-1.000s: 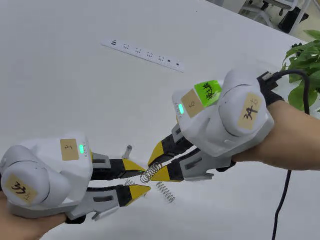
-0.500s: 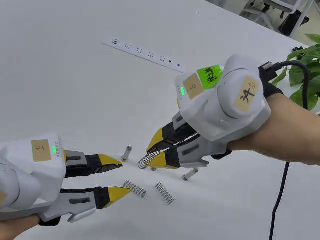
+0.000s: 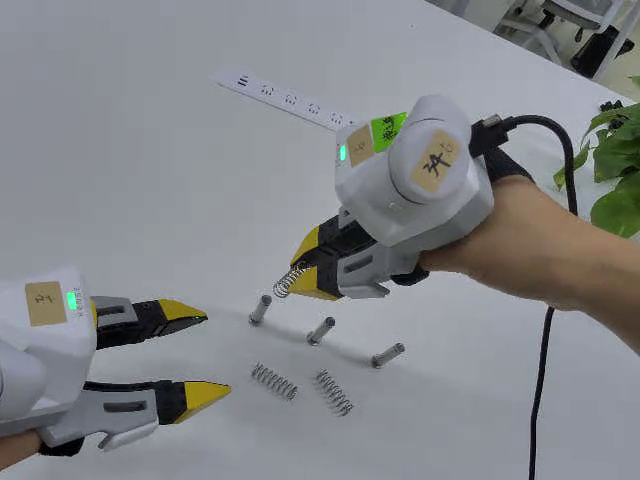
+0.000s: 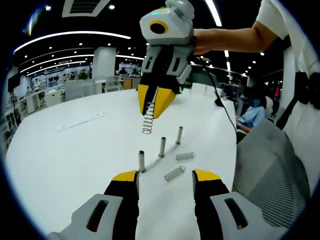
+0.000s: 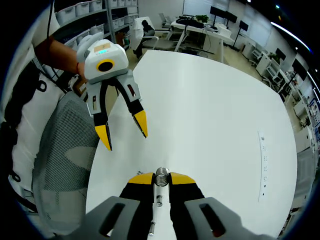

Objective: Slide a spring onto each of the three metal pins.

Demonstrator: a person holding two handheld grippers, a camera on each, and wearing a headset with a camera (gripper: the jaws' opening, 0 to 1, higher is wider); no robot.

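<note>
On the white worktop, centre of the head view, 3 pins stand upright in a row running 10 o'clock to 4 o'clock. They are apart from each other and all bare. 2 loose springs lie flat just at 6 o'clock of that row, side by side, touching neither the pins nor each other.

I have my right gripper above the row, at 12 o'clock of the 10 o'clock-end pin. Its fingers are clamped on the held spring, which sticks out past the yellow tips and hangs toward the worktop, on no pin. The left gripper view agrees: the held spring dangles from the tips with its lower end above the pins. I cannot tell if it lines up over 1 of them. The right gripper view has the coil end pinched between my own tips at 6 o'clock.

I have my left gripper at 8 o'clock of the head view, low. Its fingers are spread apart with nothing between them, tips pointing to 3 o'clock at the pins and loose springs, near but not touching.

A power strip lies at 12 o'clock, well apart from the work. Plant leaves sit at the 3 o'clock edge. A black cable runs from the right gripper down to 5 o'clock.
</note>
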